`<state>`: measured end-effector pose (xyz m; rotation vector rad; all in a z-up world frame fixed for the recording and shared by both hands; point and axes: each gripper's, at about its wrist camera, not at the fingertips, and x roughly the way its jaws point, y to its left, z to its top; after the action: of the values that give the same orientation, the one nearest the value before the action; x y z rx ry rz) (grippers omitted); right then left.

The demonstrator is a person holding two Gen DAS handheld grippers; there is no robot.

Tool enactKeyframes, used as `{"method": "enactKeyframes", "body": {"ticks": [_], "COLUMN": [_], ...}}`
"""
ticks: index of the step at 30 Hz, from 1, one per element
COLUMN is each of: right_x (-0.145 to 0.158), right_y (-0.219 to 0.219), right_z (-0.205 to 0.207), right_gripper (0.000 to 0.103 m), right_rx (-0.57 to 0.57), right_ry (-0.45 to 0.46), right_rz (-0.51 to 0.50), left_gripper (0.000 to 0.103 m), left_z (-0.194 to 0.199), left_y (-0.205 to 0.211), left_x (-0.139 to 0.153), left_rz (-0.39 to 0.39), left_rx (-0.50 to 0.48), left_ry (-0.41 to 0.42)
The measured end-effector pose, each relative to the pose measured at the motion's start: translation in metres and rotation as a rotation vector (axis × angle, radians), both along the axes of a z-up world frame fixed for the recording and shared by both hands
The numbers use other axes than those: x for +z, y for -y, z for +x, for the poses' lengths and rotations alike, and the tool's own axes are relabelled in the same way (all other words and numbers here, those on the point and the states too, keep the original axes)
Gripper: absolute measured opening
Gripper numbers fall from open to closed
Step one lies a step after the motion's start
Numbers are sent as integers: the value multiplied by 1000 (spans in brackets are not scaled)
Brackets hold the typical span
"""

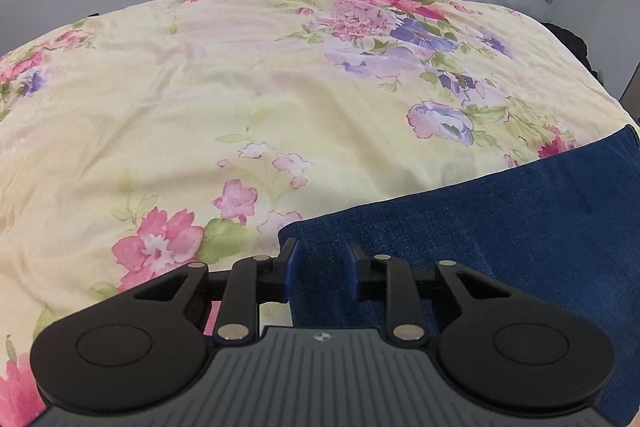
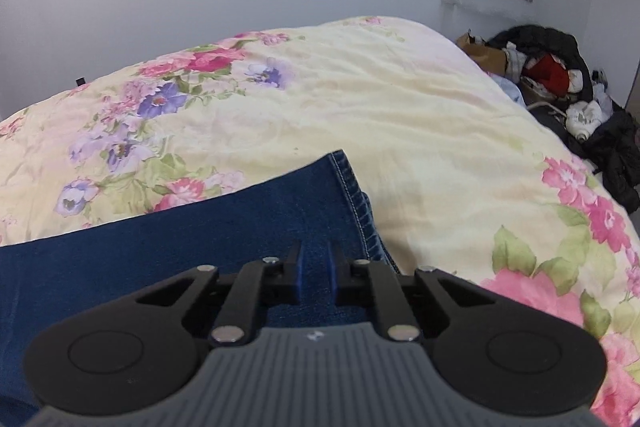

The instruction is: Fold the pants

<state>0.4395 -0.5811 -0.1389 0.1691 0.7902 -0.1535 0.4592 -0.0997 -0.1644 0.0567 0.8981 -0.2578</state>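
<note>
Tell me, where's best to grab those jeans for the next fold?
Probably the two near corners of the jeans: the plain corner on the left and the stitched hem end on the right. Come in low from the near edge; the cloth lies flat on the bedspread, so only edges offer purchase.

Floral bedspread (image 1: 200,107); heaped clothes, perhaps jackets (image 2: 560,79), beside it.

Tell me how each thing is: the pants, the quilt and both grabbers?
pants: folded over, lying flat on the quilt
quilt: spread out, wrinkled
left gripper: open, above the pants' corner
right gripper: jaws nearly together above the pants, grip unclear
clothes pile: heaped beyond the quilt
</note>
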Motion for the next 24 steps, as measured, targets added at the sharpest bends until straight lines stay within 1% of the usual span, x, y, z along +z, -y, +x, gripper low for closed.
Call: {"method": "enactKeyframes", "body": {"ticks": [2,4,5,7,9,11,13,15,17,19,21,24], "right_x": [-20,-38,-44,-49,-48,-43,-32,-18,-7,1,3,-6], "right_y": [9,17,22,27,23,18,15,9,2,-3,-5,-6], "right_z": [9,13,13,11,11,12,5,-9,-28,-47,-61,-74], "right_gripper": [1,0,0,0,0,0,0,0,0,0,0,0], "right_rx": [-35,-56,-56,-69,-58,-56,-65,-47,3,46,79,89], "right_ry": [-39,-96,-99,-90,-95,-108,-100,-74,-51,-26,-14,-42], "right_rz": [6,-11,11,43,18,-12,-29,-69,-91,-92,-89,-103], "left_gripper": [28,25,25,24,24,24,24,24,24,24,24,24], "left_z": [10,19,23,27,29,23,9,-13,-38,-60,-81,-110], "left_y": [2,3,4,7,8,5,2,1,1,0,2,7], "left_x": [-12,-24,-28,-32,-29,-20,-7,6,16,21,23,22], "left_rz": [4,1,0,12,15,7,17,34,42,23,3,9], "left_rx": [8,23,30,40,70,94,82,26,-22,-56,-88,-137], "left_ry": [-6,-19,-22,-16,-19,-6,16,35,46,33,11,-9]}}
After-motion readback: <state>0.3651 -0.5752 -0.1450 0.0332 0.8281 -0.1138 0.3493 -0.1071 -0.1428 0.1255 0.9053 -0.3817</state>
